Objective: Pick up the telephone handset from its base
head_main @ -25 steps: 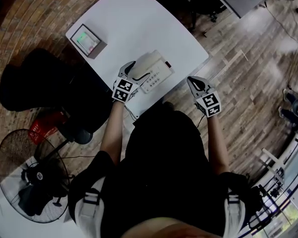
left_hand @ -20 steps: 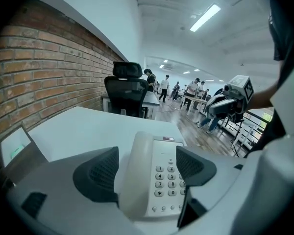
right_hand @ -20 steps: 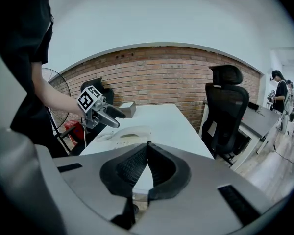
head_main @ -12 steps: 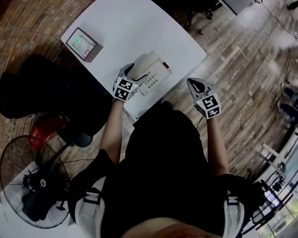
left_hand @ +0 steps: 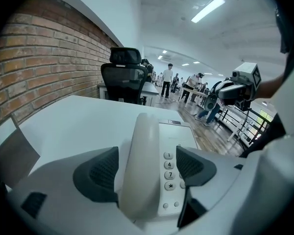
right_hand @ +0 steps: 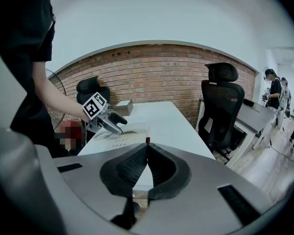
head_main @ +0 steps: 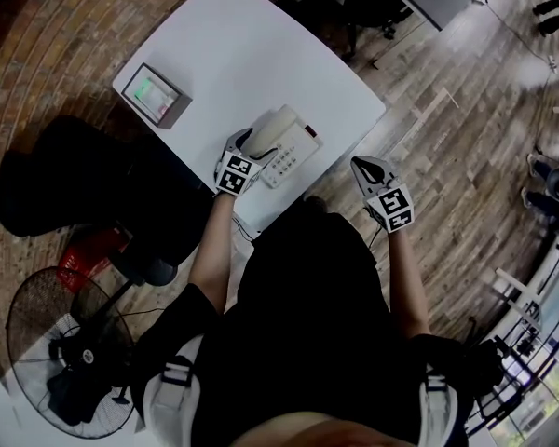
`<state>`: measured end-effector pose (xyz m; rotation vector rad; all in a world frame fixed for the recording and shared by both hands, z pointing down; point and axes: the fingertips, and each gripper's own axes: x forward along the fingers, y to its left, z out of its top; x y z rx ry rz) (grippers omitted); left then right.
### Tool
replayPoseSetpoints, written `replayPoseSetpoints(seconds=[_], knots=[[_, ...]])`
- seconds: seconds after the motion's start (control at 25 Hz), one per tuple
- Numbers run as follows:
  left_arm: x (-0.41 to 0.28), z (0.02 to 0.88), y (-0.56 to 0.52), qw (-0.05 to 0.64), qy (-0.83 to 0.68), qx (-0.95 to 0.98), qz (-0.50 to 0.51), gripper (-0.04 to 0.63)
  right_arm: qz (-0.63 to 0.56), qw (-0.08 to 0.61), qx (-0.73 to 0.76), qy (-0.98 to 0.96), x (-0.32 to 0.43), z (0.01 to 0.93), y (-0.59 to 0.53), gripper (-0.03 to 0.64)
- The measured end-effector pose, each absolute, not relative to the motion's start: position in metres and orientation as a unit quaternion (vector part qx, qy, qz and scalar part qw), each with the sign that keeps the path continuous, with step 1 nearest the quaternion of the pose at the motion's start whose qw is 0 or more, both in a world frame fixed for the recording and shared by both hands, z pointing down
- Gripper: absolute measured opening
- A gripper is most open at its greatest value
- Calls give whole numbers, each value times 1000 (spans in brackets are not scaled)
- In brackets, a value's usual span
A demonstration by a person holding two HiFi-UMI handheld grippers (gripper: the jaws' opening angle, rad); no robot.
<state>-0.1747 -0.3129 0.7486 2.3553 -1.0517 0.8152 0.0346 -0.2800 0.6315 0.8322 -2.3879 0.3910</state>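
Fingers (left_hand: 99, 173) of the left gripper (left_hand: 146, 168) stand apart, one on each side of the telephone handset (left_hand: 139, 151), not clenched yet. The L pad is just beside or touching the handset's flank, can't tell which. On the R side a gap shows the keypad (left_hand: 170, 173). Fingers (right_hand: 132, 168) of the right gripper (right_hand: 146, 163) are pressed together on nothing, off the tabletop (head_main: 233, 45) edge & well apart from the phone.

Handset lies in its cradle on the L side of the telephone base (left_hand: 179, 133), which sits near the tabletop edge closest to the person.

Step in hand, as I judge it: closing on the handset. To do it well:
- Centre the grip so both pads meet the sides at once, else one pad shoves the handset sideways in the cradle.
- Bite across the narrow width, approx mid-handle, not at a fat end.
- Clench firmly, since the plastic looks smooth.
- Lift straight up so both ends clear together.
- Go slow at first, as the base looks light & may drag.

Long axis runs straight away from the left gripper, parallel w/ the keypad column. Near end is by the fingers, far end points toward the tabletop's middle. It lies flat, not tilted
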Motion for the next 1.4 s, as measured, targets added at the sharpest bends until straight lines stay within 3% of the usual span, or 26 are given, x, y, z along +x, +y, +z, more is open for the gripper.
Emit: replayPoseSetpoints(seconds=[1.04,1.4], knots=[[-169,776,-319,230,-355,849,316,364,162,292,336,-881,48,637,-267,-2],[-166,779,-320,229,-349,849,324,330,165,291,346,-877,55,637,-266,-2]])
